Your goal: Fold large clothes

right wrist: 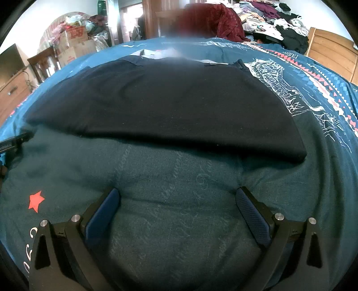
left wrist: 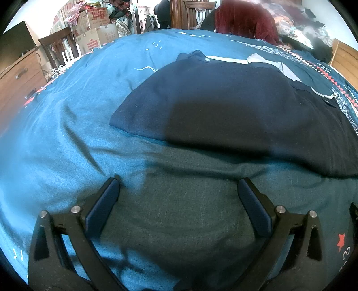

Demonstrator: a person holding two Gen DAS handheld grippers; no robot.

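Both tools hang over the bed, jaws spread wide, nothing between them: the left gripper (left wrist: 179, 185) and the right gripper (right wrist: 177, 194) hover above bare teal printed bedspread (left wrist: 67, 125). The dark navy knit garment (left wrist: 223, 105) lies flat on that spread at twelve o'clock from each gripper, near edge just ahead of the fingertips, not touching them.

How far along? Judging by the straight, doubled-looking near edge and the compact block shape, at least one fold looks done. The collar end with its small pale label (left wrist: 207, 59) sits at the far side, and a strip of white cloth (left wrist: 264, 60) peeks out beyond it; whether that is lining or another piece, I cannot tell. Another fold or two probably remains to get it down to a tidy packet.

Around it: a dark red velvety heap (right wrist: 214, 20) at twelve, a pile of mixed clothes (right wrist: 275, 22) at one o'clock, cardboard boxes (left wrist: 94, 24) at eleven, a wooden drawer unit (left wrist: 20, 80) at nine. Nothing lies on the garment; the soft, rumpled bedspread is the only likely nuisance.
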